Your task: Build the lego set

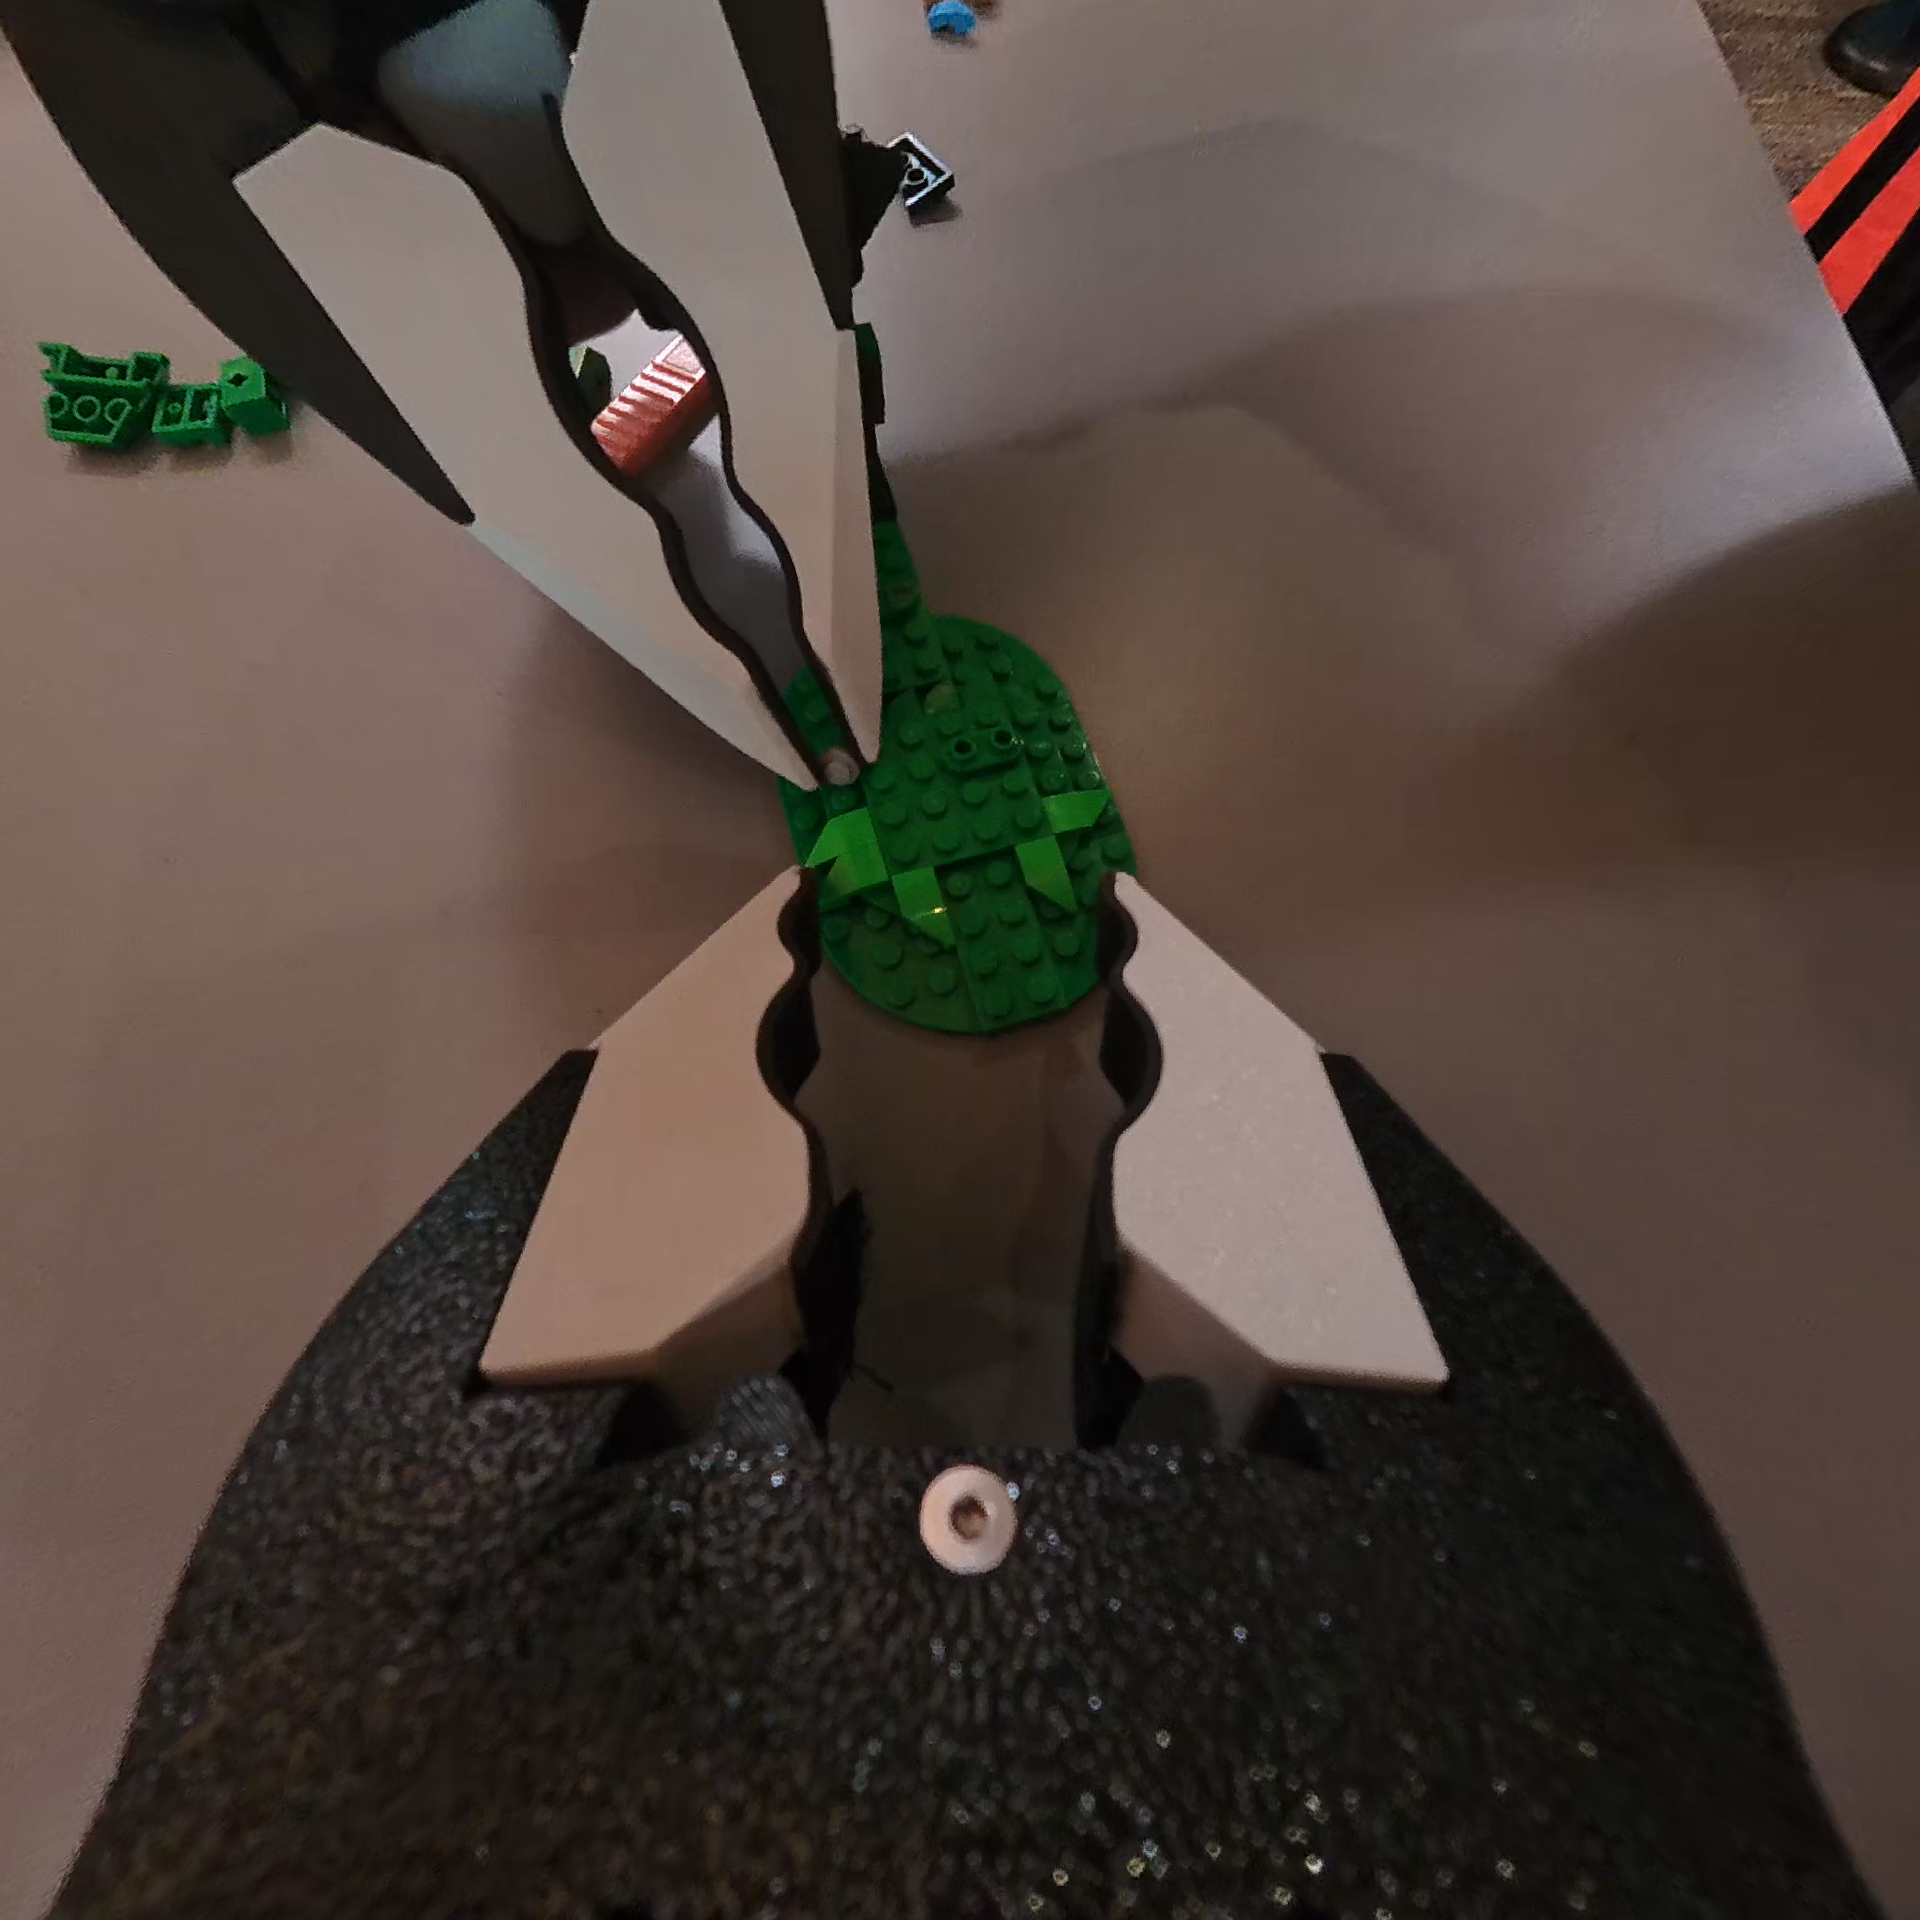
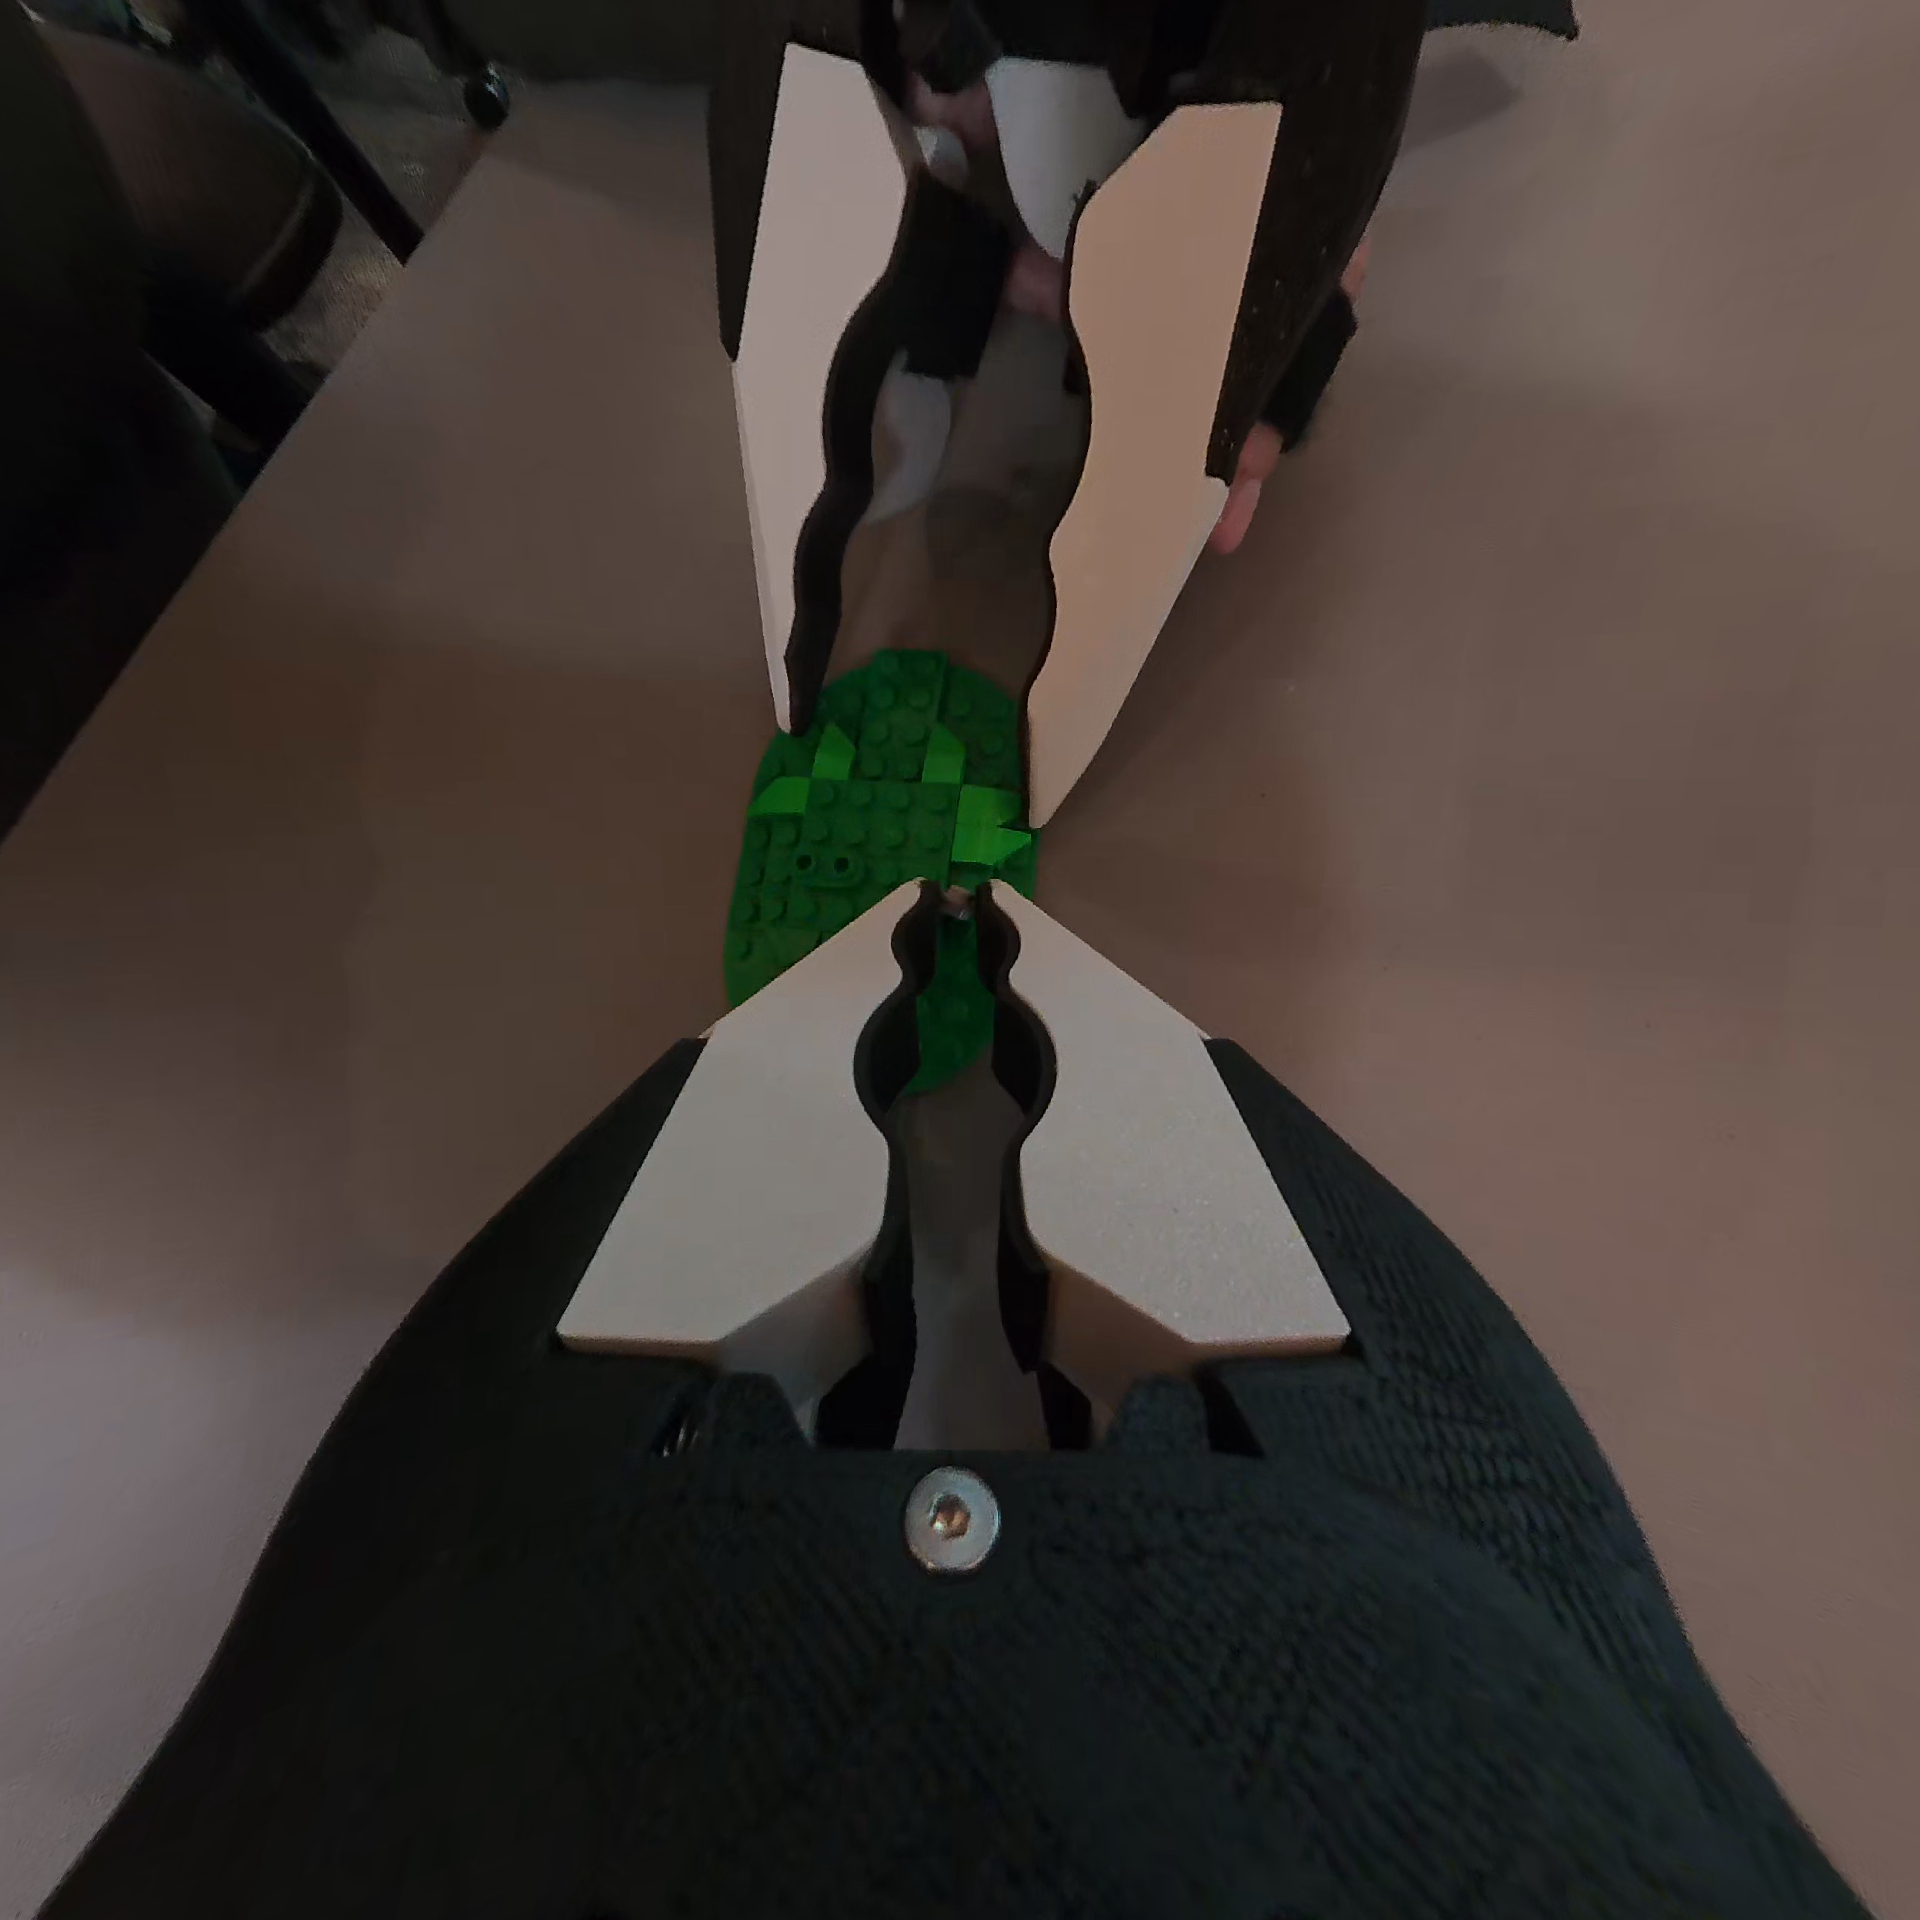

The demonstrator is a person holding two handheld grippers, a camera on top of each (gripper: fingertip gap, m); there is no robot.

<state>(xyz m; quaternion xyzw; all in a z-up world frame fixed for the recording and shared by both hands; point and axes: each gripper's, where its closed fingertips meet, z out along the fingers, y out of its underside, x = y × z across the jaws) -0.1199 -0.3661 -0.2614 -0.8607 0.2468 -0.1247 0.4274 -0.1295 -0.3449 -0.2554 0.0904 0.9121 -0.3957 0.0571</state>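
A green oval studded lego plate [image 1: 977, 935] with bright green slopes lies on the tan table; it also shows in the right wrist view [image 2: 831, 862]. My left gripper [image 1: 956, 883] straddles the plate's width, and its fingertips [image 1: 1127, 899] touch the plate's two side edges. It comes in from the top of the right wrist view [image 2: 916, 772]. My right gripper [image 2: 956, 888] is shut on a small grey round piece [image 2: 958, 906] and holds it down on the plate's studs near one edge. In the left wrist view the right gripper [image 1: 834, 774] comes from the upper left with the grey piece [image 1: 837, 769] at its tips.
Loose green bricks [image 1: 156, 400] lie at the far left. A red ribbed brick [image 1: 649, 416] lies behind the right gripper, with a black piece [image 1: 925, 171] and a blue piece [image 1: 951, 16] farther back. The table edge [image 1: 1808, 260] runs at the right. A hand [image 2: 1242, 509] holds the left gripper. Less than 4 cm separates the two grippers' tips.
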